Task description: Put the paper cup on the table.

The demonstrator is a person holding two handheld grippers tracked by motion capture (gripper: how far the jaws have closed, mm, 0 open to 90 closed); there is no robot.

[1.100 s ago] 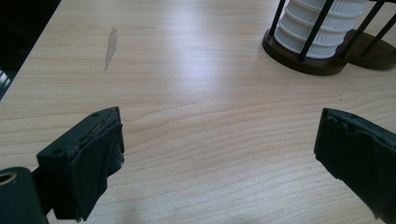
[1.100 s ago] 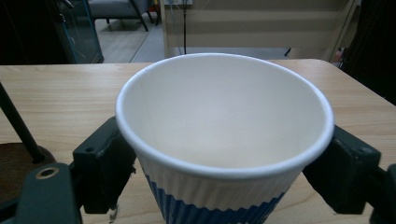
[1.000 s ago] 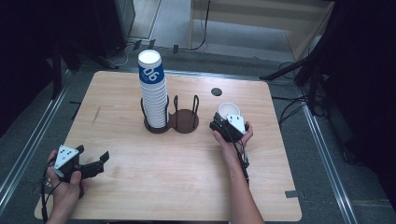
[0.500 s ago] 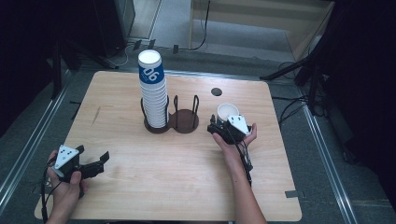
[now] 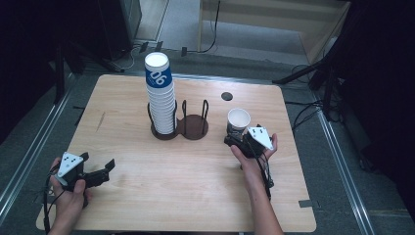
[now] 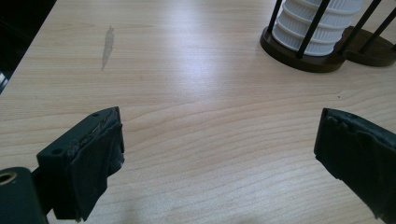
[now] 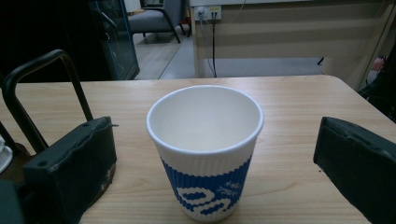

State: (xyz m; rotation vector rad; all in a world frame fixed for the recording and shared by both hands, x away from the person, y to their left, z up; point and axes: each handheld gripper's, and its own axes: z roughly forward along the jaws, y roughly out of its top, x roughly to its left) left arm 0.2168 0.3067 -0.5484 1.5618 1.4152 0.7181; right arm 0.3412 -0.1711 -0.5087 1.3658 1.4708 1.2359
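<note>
Item: single paper cup (image 5: 239,119), white with a ribbed blue band and white lettering; upright on the counter (image 5: 147,196), right of the holder, with nothing inside. In the right gripper view the print on the band (image 7: 205,196) is cut off at the bottom and cannot be read.

Item: stack of matching cups (image 5: 161,98), nested upside down in the left ring of a dark two-ring wire holder (image 5: 193,125). The top cup's blue band carries white characters that read like "06" or "90" on their side. The right ring is empty.

Item: right gripper (image 5: 234,139), held in the person's right hand, just on the near side of the single cup. Its jaws are spread wide and have just been opening; in its own view the cup stands between them, with a clear gap at each side, so no pad touches it.

Item: left gripper (image 5: 100,171), in the left hand at the near left corner of the counter, jaws spread with bare wood between them, well apart from the holder.

Other: a small dark round spot (image 5: 226,96) on the far counter; a faint grey smear (image 6: 108,44) on the wood.

Change since a second ago: the right gripper then covered the cup; it has since drawn back toward the person, leaving the cup standing free. The left gripper has stayed in place.
</note>
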